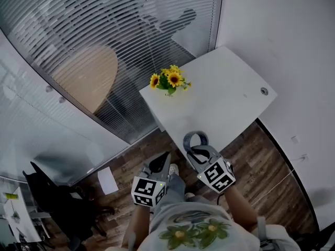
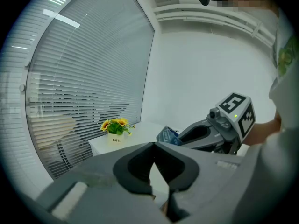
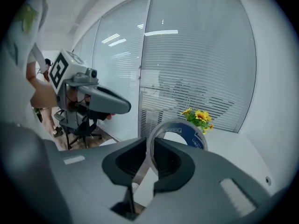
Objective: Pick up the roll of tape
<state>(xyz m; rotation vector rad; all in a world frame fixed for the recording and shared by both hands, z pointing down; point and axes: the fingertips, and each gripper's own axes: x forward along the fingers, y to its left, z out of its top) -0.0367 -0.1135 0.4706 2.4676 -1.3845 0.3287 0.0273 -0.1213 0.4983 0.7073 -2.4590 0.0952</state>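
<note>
Our right claw [image 3: 150,148] was clamped narrow on the wall of the roll of tape [image 3: 192,139], holding it upright and, as we judged, clear of the white surface [image 1: 230,93] near its front edge. Our left claw [image 2: 153,145] was closed on nothing. We thought the thin pinch risky: a jolt or tilt could let the ring swing or slip out and fall. We counted 1 roll, 2 claws, 1 surface and 1 pot of sunflowers [image 1: 170,80].
</note>
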